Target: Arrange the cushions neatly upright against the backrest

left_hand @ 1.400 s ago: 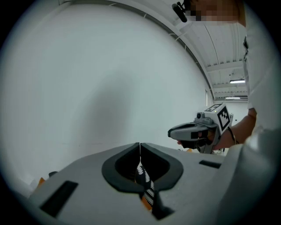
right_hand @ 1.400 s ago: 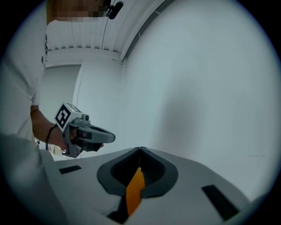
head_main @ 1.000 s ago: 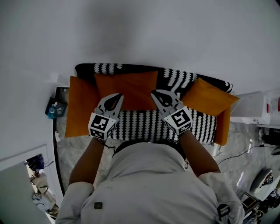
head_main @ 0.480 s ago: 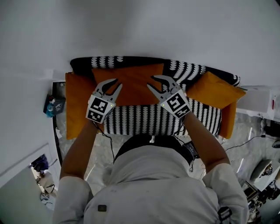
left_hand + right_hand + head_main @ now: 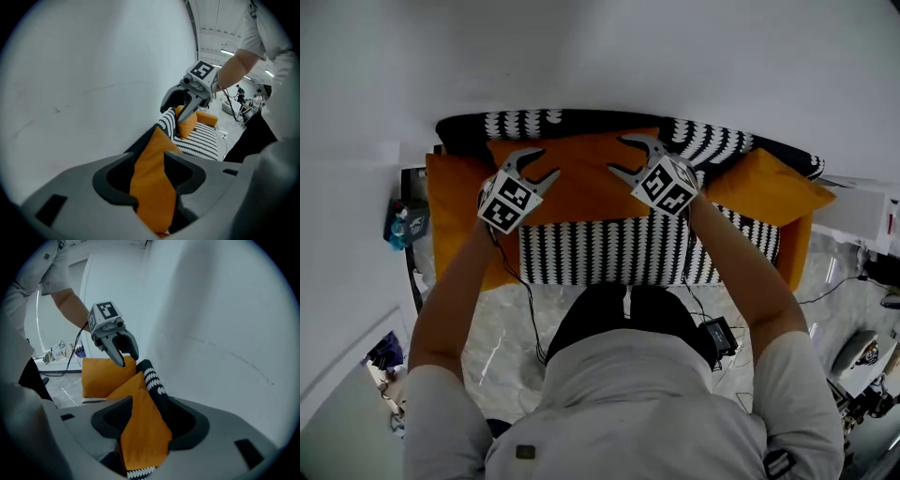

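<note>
While both grippers' jaws are opening, the middle cushion (image 5: 581,183) leans against the patterned backrest (image 5: 520,123) at twelve o'clock in the head view. The left gripper (image 5: 542,163) straddles its nine-o'clock edge and the right gripper (image 5: 622,157) its three-o'clock upper corner. In each gripper view, orange fabric runs between the parted jaws.

Worn: white short-sleeved shirt (image 5: 628,412), dark tab (image 5: 524,451) on its back; dark trousers (image 5: 623,314). Held: left claw (image 5: 540,164) and right claw (image 5: 622,157), grey curved jaws, each pair opening with the orange cushion (image 5: 581,183) between; black-and-white marker cubes (image 5: 506,202); black cable (image 5: 520,281).
</note>
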Motion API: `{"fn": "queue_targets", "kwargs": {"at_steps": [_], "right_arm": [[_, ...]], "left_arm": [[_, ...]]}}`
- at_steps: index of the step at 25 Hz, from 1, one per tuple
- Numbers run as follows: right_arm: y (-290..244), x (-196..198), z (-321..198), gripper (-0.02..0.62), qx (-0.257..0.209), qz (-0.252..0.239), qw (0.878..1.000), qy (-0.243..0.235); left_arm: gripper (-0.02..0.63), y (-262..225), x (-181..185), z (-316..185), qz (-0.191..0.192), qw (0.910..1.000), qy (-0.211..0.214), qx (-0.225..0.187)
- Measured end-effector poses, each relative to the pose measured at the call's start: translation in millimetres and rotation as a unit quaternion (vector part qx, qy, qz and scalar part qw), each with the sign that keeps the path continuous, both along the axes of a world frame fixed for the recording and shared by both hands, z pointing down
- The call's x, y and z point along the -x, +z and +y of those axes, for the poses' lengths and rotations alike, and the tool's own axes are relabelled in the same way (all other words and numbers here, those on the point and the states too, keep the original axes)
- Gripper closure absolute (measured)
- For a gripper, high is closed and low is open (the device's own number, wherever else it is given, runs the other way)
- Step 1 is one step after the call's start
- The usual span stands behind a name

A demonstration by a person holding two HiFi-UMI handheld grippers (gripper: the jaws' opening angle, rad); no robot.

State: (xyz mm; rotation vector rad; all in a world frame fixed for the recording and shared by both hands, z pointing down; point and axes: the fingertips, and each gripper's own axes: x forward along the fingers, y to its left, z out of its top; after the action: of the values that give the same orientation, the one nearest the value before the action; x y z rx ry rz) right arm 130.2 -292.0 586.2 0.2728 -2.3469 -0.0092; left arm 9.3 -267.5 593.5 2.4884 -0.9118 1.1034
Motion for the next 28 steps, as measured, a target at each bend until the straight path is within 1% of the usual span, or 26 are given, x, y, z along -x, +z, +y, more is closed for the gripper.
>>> {"fn": "queue_targets", "kwargs": {"at_steps": [3, 7, 9, 12, 15, 18, 22, 25, 26, 28], "right_arm": [[39, 1, -10, 0.348, 0.009, 0.042, 0.999, -0.017], [86, 1, -18, 0.344, 0.019, 0.091, 0.994, -0.048], [105, 2, -25, 0.342, 0.025, 0.108, 0.992, -0.054], [132, 5, -36, 0.339, 0.043, 0.124, 0.99, -0.05], [162, 2, -43, 0.334, 0.064, 0.154, 0.984, -0.057], [189, -4, -49, 0.334, 0.085, 0.18, 0.978, -0.056], [212, -7, -54, 0.331, 0.125, 0.195, 0.972, -0.041], [222, -8, -52, 0.334, 0.148, 0.214, 0.965, -0.038], [226, -8, -49, 0.347, 0.155, 0.219, 0.963, -0.038], [232, -7, -41, 0.402, 0.164, 0.225, 0.96, -0.037]], "left_arm": [[0.384, 36, 10, -8, -0.025, 0.9991, 0.024, 0.026], [0.362, 88, 27, -20, -0.056, 0.9957, 0.045, 0.058], [0.353, 114, 34, -24, -0.074, 0.993, 0.055, 0.074], [0.348, 147, 47, -29, -0.096, 0.9888, 0.062, 0.096], [0.344, 173, 54, -39, -0.105, 0.9863, 0.055, 0.114], [0.335, 199, 60, -44, -0.117, 0.9807, 0.052, 0.148], [0.331, 221, 58, -46, -0.126, 0.9753, 0.059, 0.172], [0.333, 231, 53, -49, -0.122, 0.9727, 0.059, 0.188], [0.337, 234, 51, -48, -0.118, 0.9724, 0.06, 0.192], [0.386, 239, 48, -44, -0.114, 0.9716, 0.064, 0.198]]}}
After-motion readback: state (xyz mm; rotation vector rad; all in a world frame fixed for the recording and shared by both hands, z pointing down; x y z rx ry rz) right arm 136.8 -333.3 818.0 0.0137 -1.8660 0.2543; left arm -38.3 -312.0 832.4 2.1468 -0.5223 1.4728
